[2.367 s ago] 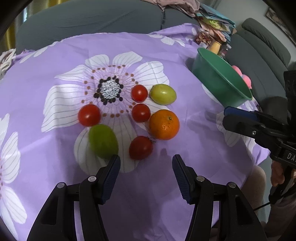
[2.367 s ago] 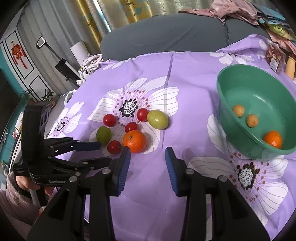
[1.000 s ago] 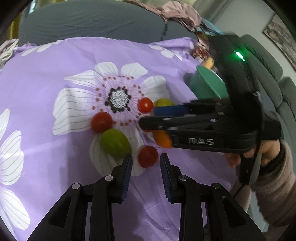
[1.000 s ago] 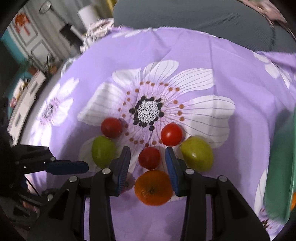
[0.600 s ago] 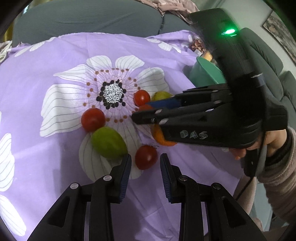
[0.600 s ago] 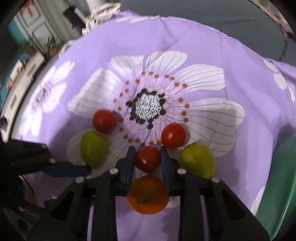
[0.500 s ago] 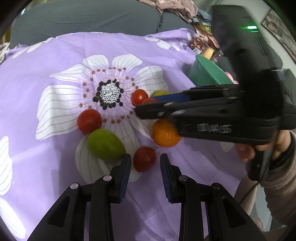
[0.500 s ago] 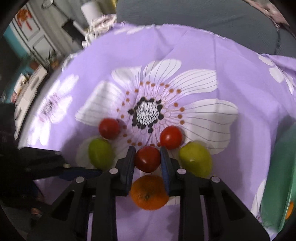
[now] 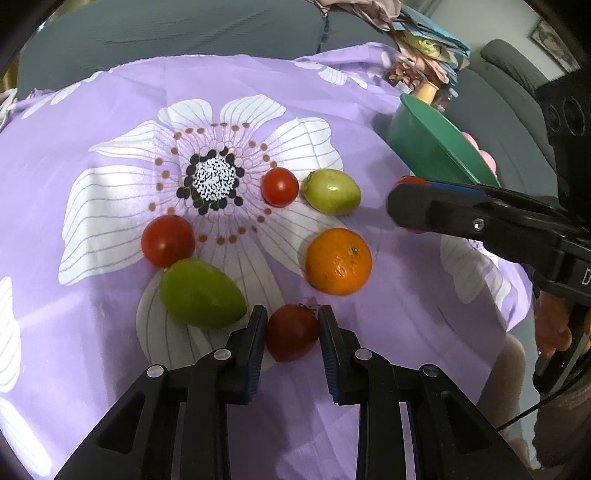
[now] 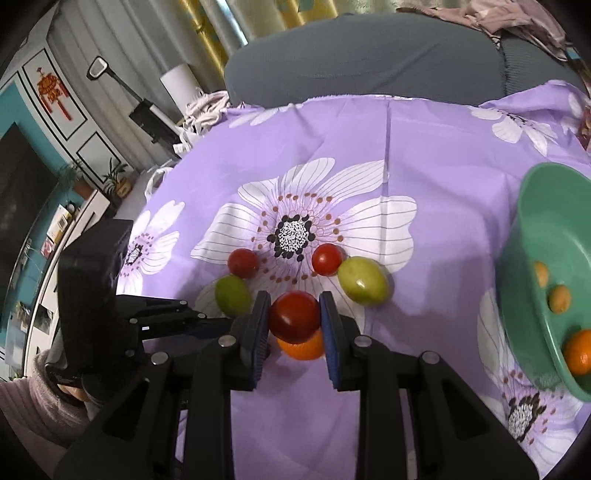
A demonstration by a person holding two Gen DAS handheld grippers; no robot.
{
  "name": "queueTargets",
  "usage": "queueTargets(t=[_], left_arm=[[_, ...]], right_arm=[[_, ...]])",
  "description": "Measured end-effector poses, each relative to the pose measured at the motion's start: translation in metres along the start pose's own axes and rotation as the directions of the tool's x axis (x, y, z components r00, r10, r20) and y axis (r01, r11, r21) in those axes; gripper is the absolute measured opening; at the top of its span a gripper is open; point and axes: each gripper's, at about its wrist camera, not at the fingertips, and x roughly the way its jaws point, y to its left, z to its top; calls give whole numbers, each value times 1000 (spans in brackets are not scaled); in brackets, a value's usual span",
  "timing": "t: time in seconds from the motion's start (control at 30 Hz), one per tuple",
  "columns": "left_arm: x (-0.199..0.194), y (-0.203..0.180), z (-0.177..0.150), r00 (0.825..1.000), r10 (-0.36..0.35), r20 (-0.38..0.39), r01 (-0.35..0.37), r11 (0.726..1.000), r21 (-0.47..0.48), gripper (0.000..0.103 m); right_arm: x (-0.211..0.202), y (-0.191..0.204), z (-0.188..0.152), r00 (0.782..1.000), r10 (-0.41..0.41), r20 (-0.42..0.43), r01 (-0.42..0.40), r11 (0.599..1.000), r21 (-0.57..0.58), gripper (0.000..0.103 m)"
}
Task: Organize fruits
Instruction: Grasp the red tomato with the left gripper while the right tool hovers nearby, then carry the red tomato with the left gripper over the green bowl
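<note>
While clamped, tomato (image 10: 294, 315) inside right gripper (image 10: 294, 317).

Grey sofa (image 10: 369, 62) behind tabletop's purple floral cloth (image 10: 424, 155). Yellow curtains (image 10: 236, 18) beyond; teal wall (image 10: 14, 122), red hanging ornament (image 10: 53, 90), clothes heap (image 9: 417, 33) on sofa.
</note>
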Motion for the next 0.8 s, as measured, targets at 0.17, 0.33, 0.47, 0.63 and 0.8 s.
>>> queueTargets(t=[0.17,0.33,0.47,0.63,0.8], left_arm=[[-11,-6,-2,1000,8,13,-8,1000,-4,28],[-22,-15,0,999,21,37,-21,1000,8,28],[-27,-26,4,998,27,52,-29,999,29,28],[-29,-38,8,998,32,62,-35,998,55,28],[-29,-50,13,997,35,66,-40,996,78,28]], right_arm=[[-11,-4,-10,1000,14,27,-15,999,35,27],[-22,-8,-19,999,23,47,-26,998,54,27],[-32,-10,-22,997,27,72,-31,998,60,27],[-40,-14,-25,995,29,97,-35,997,66,27],[-49,-17,-30,992,32,118,-41,996,76,27]])
